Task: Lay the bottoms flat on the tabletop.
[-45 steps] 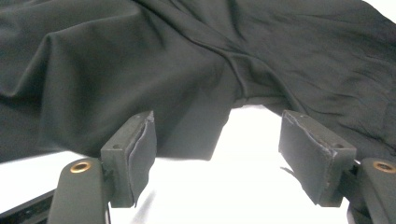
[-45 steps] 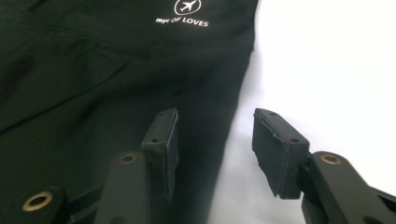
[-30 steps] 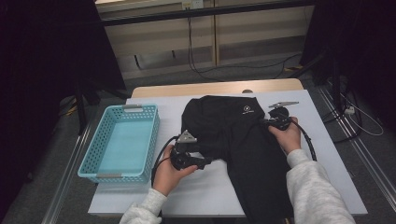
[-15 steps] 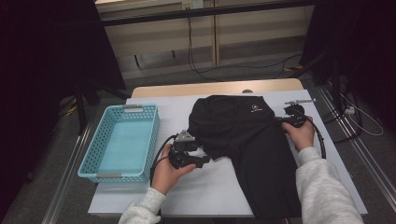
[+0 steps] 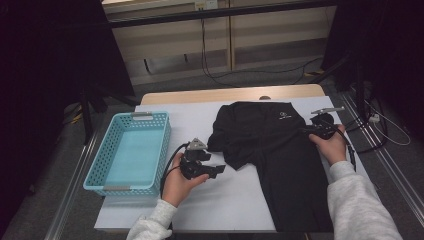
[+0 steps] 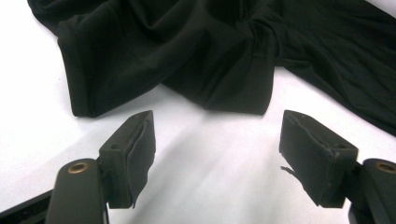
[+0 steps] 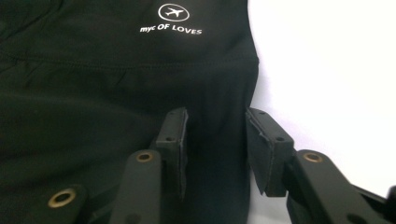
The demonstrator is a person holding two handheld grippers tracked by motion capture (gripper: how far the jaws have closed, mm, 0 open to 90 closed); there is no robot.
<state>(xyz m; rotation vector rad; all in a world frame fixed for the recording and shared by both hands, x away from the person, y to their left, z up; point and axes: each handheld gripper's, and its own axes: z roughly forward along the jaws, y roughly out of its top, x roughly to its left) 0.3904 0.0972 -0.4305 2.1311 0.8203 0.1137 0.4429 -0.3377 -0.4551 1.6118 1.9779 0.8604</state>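
The counter (image 5: pixel 220 210), covered in white, carries a black garment (image 5: pixel 280 160) spread across its right half, from the far edge to the near one (a small white aeroplane logo sits near its far end). A light blue basket (image 5: pixel 107 165) stands at the left. The left gripper (image 5: pixel 217 170) rests just left of the garment's folded sleeve, jaws wide apart with nothing between them. The right gripper (image 7: pixel 217 140) lies on the garment's right edge; its jaws have just been opening, cloth lying slack between them.
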